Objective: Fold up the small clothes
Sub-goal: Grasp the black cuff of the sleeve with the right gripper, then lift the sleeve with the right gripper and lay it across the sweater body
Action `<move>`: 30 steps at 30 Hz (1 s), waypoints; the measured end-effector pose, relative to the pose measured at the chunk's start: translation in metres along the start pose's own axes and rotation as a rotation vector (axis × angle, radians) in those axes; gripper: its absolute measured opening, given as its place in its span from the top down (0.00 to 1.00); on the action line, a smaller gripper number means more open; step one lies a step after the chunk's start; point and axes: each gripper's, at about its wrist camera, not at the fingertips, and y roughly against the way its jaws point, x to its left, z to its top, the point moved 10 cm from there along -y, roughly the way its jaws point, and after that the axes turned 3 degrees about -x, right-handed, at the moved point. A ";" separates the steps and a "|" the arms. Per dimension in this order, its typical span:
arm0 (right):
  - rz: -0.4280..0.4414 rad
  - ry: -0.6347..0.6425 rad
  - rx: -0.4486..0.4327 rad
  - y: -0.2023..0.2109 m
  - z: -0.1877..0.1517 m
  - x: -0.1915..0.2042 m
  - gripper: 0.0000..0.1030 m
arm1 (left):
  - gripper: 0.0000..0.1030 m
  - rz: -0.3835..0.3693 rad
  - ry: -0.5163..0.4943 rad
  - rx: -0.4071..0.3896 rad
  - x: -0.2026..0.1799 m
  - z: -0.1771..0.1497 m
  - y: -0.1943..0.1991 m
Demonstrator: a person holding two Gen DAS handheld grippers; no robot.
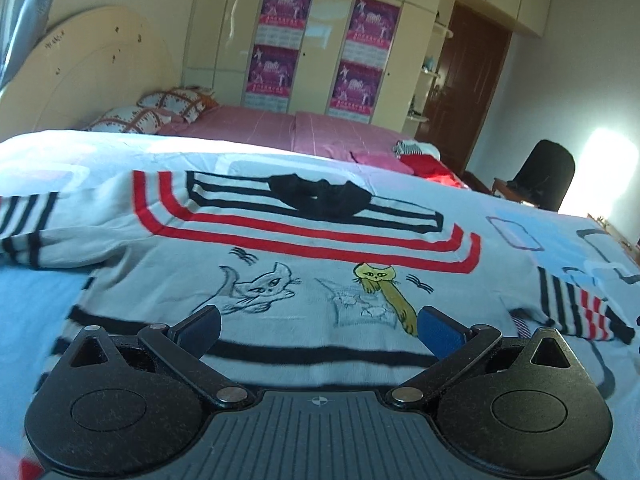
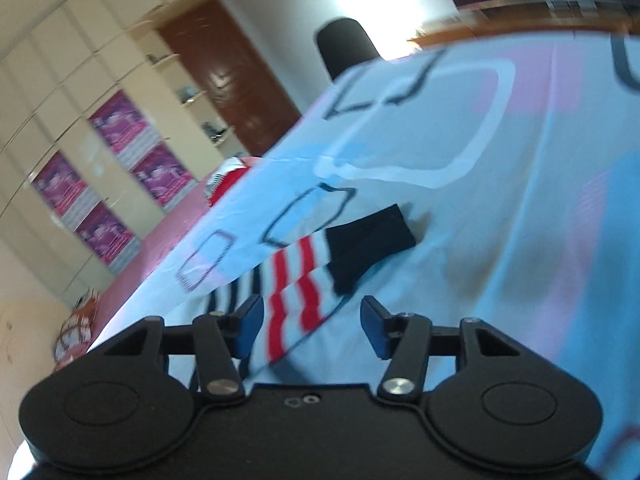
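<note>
A small white sweater (image 1: 304, 240) with red and black stripes, a black collar and two cat pictures lies flat, face up, on a light blue sheet (image 1: 560, 248). My left gripper (image 1: 318, 330) is open and empty, just above the sweater's lower hem. The sweater's right sleeve (image 1: 576, 308) lies out to the right. In the right wrist view the same striped sleeve (image 2: 304, 280), with a black cuff (image 2: 368, 244), lies between the fingers of my open right gripper (image 2: 312, 330), which holds nothing.
A pink bed (image 1: 288, 128) with patterned pillows (image 1: 160, 110) lies beyond, with red and striped clothes (image 1: 420, 160) at its end. A cream wardrobe with purple posters (image 1: 316, 44), a brown door (image 1: 464, 92) and a black chair (image 1: 548, 176) stand behind.
</note>
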 end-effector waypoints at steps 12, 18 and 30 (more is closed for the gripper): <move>-0.041 -0.098 0.038 -0.075 0.006 -0.027 0.75 | 0.00 0.026 0.007 0.104 0.003 -0.008 -0.058; -0.116 -0.024 0.013 -0.075 0.018 -0.023 0.93 | 0.00 0.091 0.027 0.087 0.053 0.007 -0.044; 0.192 0.397 -0.067 -0.017 -0.028 0.217 0.93 | 0.01 0.140 0.125 0.101 0.170 0.013 -0.036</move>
